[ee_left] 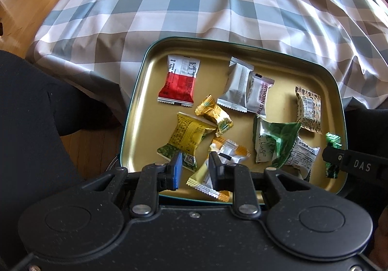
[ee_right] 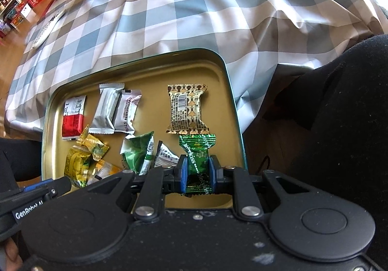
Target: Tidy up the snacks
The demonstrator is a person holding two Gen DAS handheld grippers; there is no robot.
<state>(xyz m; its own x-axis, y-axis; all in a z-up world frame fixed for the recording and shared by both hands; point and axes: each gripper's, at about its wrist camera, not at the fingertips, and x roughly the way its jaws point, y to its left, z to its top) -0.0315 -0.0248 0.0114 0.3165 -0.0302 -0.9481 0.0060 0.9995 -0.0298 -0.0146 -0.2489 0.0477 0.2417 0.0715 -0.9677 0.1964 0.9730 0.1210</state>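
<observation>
Your right gripper (ee_right: 196,175) is clenched on a green Melkiss candy (ee_right: 197,161), blue pads pressing its middle, one twisted end fanned out past the fingertips, the other trailing back toward the camera. It sits low over the near right corner of the gold tin tray (ee_right: 231,91).

Risks:
- The wrapper is glossy foil and you have it by the waist only. A quick swing could let it slide out or spin between the pads.
- The brown patterned packet (ee_right: 187,109) lies just beyond the candy's fanned end, near enough that a forward sweep would likely drag it.
- The tray appears to overhang the edge of the checked tablecloth (ee_right: 184,11); whether it rests on your lap I cannot tell. Pressing on the near rim might tip it.

Your left gripper (ee_left: 194,169) hangs over the tray's near edge, jaws a narrow gap apart and gripping nothing; a white-and-orange sachet (ee_left: 229,149) lies under them.

The candy: dark green metallic wrap, white lettering and a small flower mark, pleated ends, crinkly and light. Expect it to deform rather than resist.
</observation>
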